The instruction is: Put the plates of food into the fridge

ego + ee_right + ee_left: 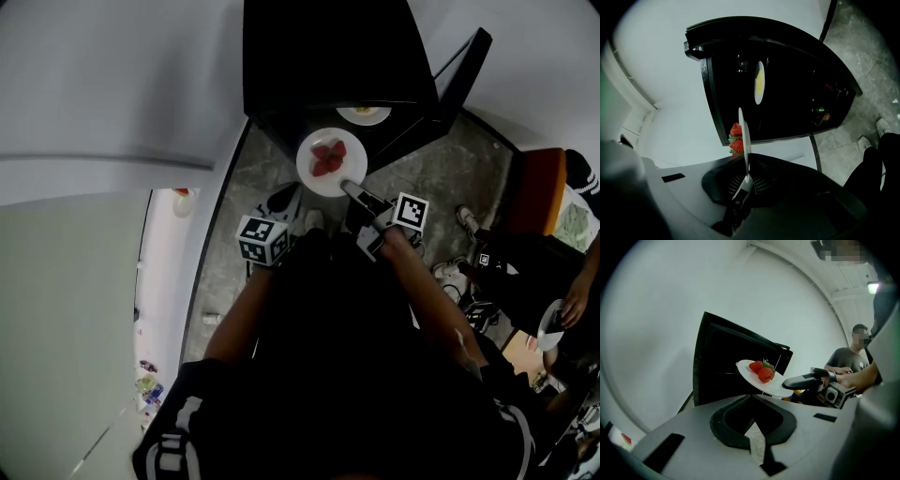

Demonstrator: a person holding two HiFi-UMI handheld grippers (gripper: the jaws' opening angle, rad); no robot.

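Your left claw hangs back on the left with its jaws together, as far as its own view shows, and nothing between them. It plays no part in the carry at this point.

In the middle, the plate with the strawberries hangs in the air just in front of the open fridge, not inside it. Your right claw is clamped on the near rim of that plate, jaws pressed on the thin edge, and the plate sticks out ahead of the claw toward the dark opening.

Further in, a second plate with yellow food sits on a shelf inside the fridge, so that part of the job looks done.

By my reckoning you are somewhere past halfway. The strawberry plate has yet to go onto a shelf and be let go. I cannot tell from here whether more plates wait outside the fridge. The door stands open on the right.
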